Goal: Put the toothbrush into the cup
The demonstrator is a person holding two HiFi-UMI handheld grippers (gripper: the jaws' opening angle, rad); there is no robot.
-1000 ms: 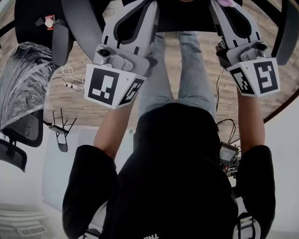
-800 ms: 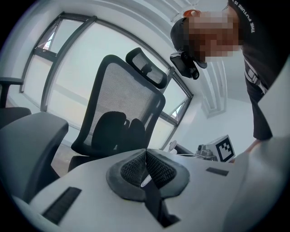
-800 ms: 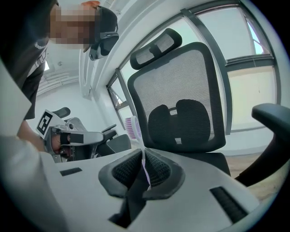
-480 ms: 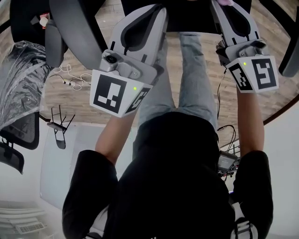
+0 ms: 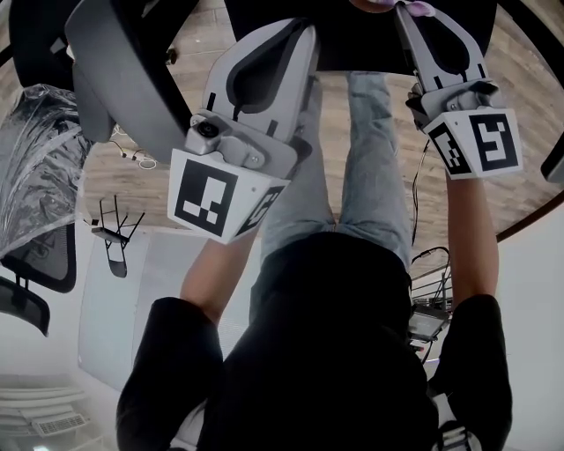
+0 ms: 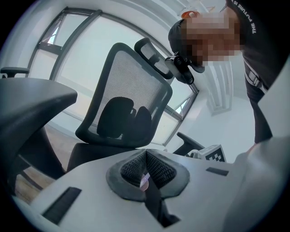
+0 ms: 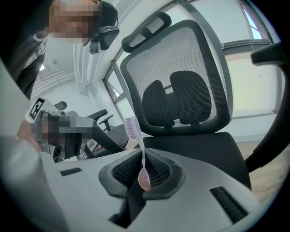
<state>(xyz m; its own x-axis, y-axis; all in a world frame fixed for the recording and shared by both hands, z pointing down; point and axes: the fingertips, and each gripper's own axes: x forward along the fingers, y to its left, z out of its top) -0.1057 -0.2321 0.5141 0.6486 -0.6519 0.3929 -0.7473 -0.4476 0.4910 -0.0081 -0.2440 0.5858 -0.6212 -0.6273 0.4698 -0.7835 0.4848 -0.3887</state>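
A pink-and-white toothbrush (image 7: 143,177) stands upright between the pads of my right gripper (image 7: 144,156), which is shut on its handle; the bristle head (image 7: 132,128) points up. In the head view the right gripper (image 5: 421,11) is held out at the upper right, with a bit of the pink toothbrush (image 5: 416,7) at the frame's top edge. My left gripper (image 6: 146,156) has its jaws together, and a small pale pink sliver shows low between the pads; I cannot tell what it is. It is held out at the upper middle (image 5: 295,31). No cup is in view.
A black mesh office chair (image 6: 131,99) (image 7: 181,90) faces both grippers. Below are the person's legs, a wooden floor, a grey chair arm (image 5: 115,62), a plastic-wrapped chair (image 5: 35,167), loose cables (image 5: 132,157) and a white tabletop (image 5: 110,308).
The left gripper has come closer to the head camera and shifted a little right. The right gripper has barely moved and still holds the toothbrush. The view has drifted slightly.
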